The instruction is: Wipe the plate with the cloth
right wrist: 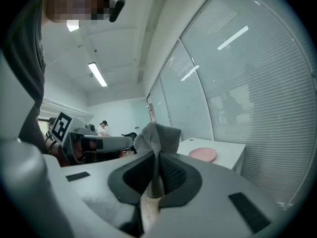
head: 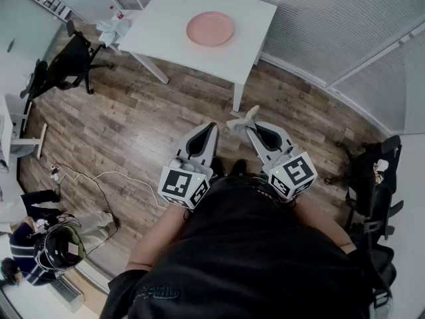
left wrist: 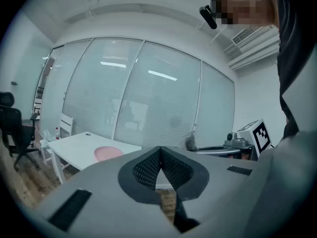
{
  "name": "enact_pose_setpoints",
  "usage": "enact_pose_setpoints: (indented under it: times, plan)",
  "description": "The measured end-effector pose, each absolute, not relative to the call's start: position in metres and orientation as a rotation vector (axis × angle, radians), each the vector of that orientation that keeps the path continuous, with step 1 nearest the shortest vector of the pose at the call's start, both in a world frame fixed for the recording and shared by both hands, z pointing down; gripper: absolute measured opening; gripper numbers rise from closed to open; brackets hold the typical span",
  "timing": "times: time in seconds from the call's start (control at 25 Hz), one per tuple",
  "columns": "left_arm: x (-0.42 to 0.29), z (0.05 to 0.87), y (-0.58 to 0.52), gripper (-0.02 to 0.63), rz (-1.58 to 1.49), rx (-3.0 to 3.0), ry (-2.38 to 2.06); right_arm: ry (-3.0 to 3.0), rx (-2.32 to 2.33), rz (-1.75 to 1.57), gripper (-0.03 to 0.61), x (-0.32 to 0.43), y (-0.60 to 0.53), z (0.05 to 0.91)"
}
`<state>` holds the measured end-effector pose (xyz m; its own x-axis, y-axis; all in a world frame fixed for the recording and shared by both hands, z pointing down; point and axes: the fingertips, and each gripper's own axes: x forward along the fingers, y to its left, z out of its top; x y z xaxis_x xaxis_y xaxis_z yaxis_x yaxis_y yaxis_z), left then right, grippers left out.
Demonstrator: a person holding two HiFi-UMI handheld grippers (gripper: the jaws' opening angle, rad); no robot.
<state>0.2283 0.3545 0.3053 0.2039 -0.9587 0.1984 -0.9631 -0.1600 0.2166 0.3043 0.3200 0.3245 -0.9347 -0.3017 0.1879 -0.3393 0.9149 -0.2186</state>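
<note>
A round pink plate (head: 210,28) lies on a white table (head: 166,25) well ahead of me; it also shows far off as the pink plate (left wrist: 107,153) and the pink plate (right wrist: 202,154). My right gripper (head: 250,126) is shut on a grey knitted cloth (head: 243,119), which sticks up from the closed jaws as the cloth (right wrist: 157,139). My left gripper (head: 207,132) is shut with nothing between its jaws. Both grippers hang close to my body over the wooden floor, side by side and far short of the table.
A black office chair (head: 66,65) stands left of the table, with a white chair (head: 114,28) at its corner. Another black chair (head: 372,178) is at my right. A glass partition wall (head: 345,32) runs behind the table. A cable (head: 99,181) lies on the floor; a person (head: 33,244) is at the lower left.
</note>
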Motion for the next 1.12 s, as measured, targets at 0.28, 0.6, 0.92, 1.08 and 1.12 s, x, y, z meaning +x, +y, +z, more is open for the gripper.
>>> enact_pose_setpoints:
  times: [0.28, 0.6, 0.92, 1.08, 1.12]
  plan:
    - [0.227, 0.302, 0.356, 0.015, 0.011, 2.191, -1.822, -2.94, 0.483, 0.355, 0.037, 0.303, 0.322, 0.321]
    - [0.201, 0.307, 0.354, 0.015, -0.019, 2.162, -1.83, -2.976, 0.502, 0.361, 0.037, 0.286, 0.312, 0.316]
    - [0.157, 0.307, 0.316, 0.015, -0.027, 2.203, -1.769, -2.944, 0.573, 0.378, 0.037, 0.242, 0.277, 0.319]
    - [0.117, 0.305, 0.292, 0.015, -0.035, 2.219, -1.75, -2.941, 0.59, 0.377, 0.037, 0.203, 0.259, 0.319]
    - [0.108, 0.304, 0.286, 0.015, -0.036, 2.226, -1.745, -2.944, 0.595, 0.37, 0.037, 0.193, 0.254, 0.318]
